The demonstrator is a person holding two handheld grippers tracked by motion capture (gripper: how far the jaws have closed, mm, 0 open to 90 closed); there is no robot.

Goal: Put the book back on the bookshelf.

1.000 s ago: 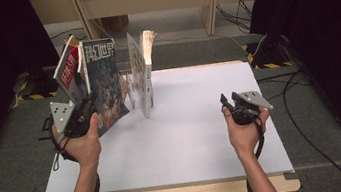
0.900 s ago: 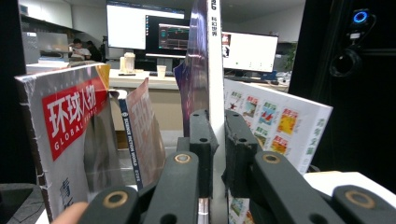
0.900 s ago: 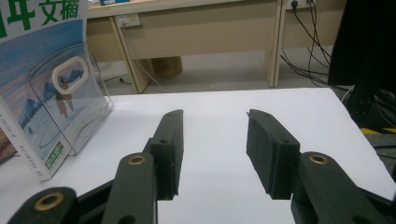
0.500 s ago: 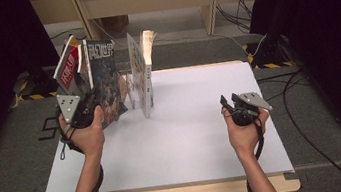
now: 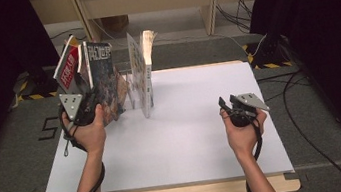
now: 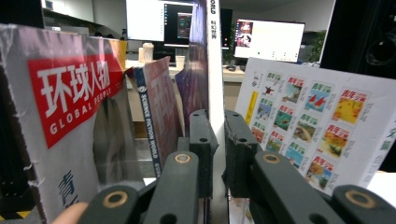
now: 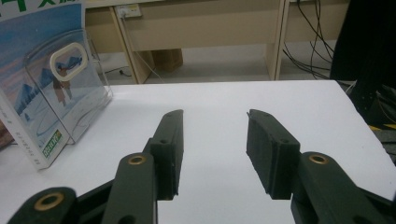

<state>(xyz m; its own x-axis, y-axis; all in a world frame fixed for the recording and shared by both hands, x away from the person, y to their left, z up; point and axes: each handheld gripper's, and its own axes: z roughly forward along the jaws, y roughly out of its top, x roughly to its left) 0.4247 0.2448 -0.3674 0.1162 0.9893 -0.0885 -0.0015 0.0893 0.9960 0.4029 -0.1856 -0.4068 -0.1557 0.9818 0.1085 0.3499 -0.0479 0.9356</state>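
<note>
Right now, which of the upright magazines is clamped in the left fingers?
The dark-covered magazine with the white spine, its edge pinched by the left gripper. The red-banner Global People magazine leans left of it; the magazine with the thumbnail-grid cover stands right.

Free room: the counter (image 5: 180, 140) lies bare from its near edge to its right edge.
Obstacles: upright magazines (image 5: 100, 80) and clear rack (image 7: 70, 88) crowd the far left corner.

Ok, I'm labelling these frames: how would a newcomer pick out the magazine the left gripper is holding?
Find the white table, then the magazines standing at its far left corner. The left gripper is shut on the dark-covered magazine with a white spine, between the red-banner Global People issue and the white one with a grid of small covers.
</note>
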